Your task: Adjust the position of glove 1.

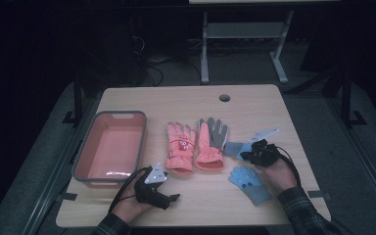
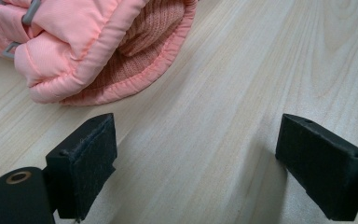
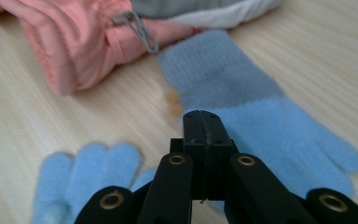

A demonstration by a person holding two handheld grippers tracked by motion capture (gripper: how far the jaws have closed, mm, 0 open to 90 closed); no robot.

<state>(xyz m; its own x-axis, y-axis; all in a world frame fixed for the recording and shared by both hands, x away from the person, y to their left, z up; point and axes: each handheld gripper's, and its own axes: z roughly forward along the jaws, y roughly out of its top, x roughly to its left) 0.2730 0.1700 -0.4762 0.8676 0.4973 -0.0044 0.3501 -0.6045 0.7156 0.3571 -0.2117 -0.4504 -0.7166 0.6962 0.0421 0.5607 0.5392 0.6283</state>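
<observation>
Dark floor and a metal desk frame surround the pale wooden table, where the work looks like sorting gloves, perhaps into the pink bin at the left. The thing nearest the action is the light blue knit glove lying flat just right of the pink pair, its cuff toward them. The right gripper hovers over it with its jaws pressed together and nothing visibly between them; in the high view that gripper covers the glove's middle. A second blue glove lies nearer the person, fingers toward the first. Beside these, two pink gloves rest side by side, one palm up with a grey face. The left gripper waits with its jaws wide apart and empty, just short of the nearer pink glove's ribbed cuff. I judge the step to be the approach, with no glove yet taken. Next, the right jaws would need to part, come down over the knit fabric and pinch enough of it to lift without dragging its neighbour.
</observation>
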